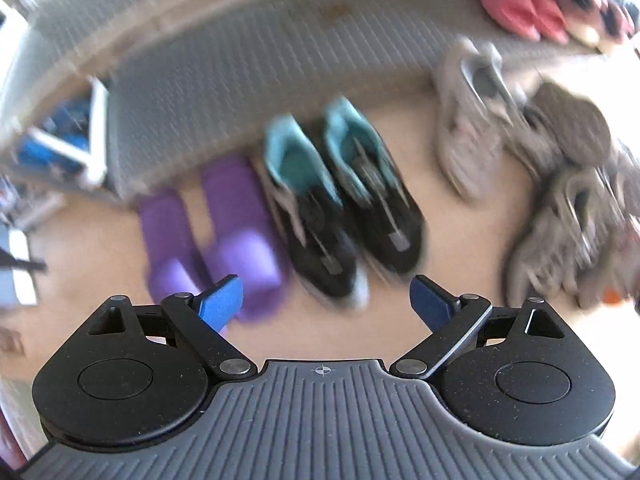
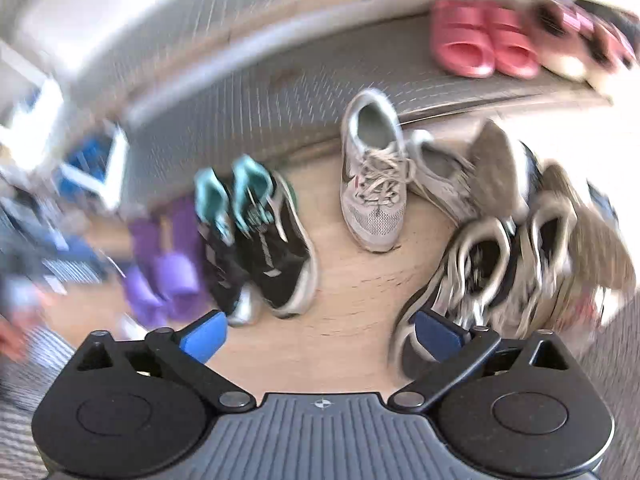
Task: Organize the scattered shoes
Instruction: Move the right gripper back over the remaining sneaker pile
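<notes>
A black pair of sneakers with teal lining (image 1: 344,204) (image 2: 260,240) stands side by side on the wooden floor, purple slippers (image 1: 216,236) (image 2: 164,264) to its left. A single grey-white laced sneaker (image 1: 468,128) (image 2: 372,188) lies further right. A jumbled heap of grey shoes (image 1: 568,208) (image 2: 516,248) lies at the right. My left gripper (image 1: 326,300) hangs open over the floor just in front of the black pair, nothing between its blue pads. My right gripper (image 2: 320,334) is open and empty, its right pad near the heap.
A grey ribbed shoe rack (image 1: 224,80) (image 2: 256,96) runs behind the shoes. Pink slides (image 1: 520,4) (image 2: 484,40) and dark-and-pink shoes (image 2: 580,36) sit on its shelf at the right. A blue and white item (image 1: 64,144) stands at the left. Both views are motion-blurred.
</notes>
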{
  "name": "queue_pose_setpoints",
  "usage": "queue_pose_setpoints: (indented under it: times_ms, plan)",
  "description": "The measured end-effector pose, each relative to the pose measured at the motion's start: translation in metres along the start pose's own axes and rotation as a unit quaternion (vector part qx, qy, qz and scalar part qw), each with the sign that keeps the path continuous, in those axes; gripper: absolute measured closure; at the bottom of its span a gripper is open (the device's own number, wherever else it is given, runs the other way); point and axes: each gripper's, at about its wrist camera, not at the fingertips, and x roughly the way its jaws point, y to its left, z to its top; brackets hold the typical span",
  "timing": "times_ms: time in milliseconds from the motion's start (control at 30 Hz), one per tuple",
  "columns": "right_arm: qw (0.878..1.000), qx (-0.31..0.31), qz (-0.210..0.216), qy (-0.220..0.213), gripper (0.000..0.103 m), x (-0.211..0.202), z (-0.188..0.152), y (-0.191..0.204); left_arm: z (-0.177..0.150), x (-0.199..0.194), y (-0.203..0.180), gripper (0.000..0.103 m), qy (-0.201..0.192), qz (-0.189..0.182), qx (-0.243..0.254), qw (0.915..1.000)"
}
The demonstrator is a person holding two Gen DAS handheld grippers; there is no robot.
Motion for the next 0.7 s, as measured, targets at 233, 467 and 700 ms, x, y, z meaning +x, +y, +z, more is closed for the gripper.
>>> queue_pose_setpoints:
  times_ms: [233,467,700]
  plan:
    - [0.997,-0.024,-0.038,0.069,0.012,0.039,-0.042,-0.001,-0.111,-0.013,-0.052,0.009,0.015,-0.027,-0.020,0.9993]
    - [0.998,-0.013,-0.028,0.045,0.007,0.023,-0.048,0.002,-0.141,-0.042,-0.068,0.009,-0.035,-0.015,-0.022,0.9990]
    - [0.996,-0.029,-0.064,0.050,0.007,0.026,-0.050,0.002,-0.135,-0.026,-0.053,0.009,-0.002,-0.004,-0.045,0.9990]
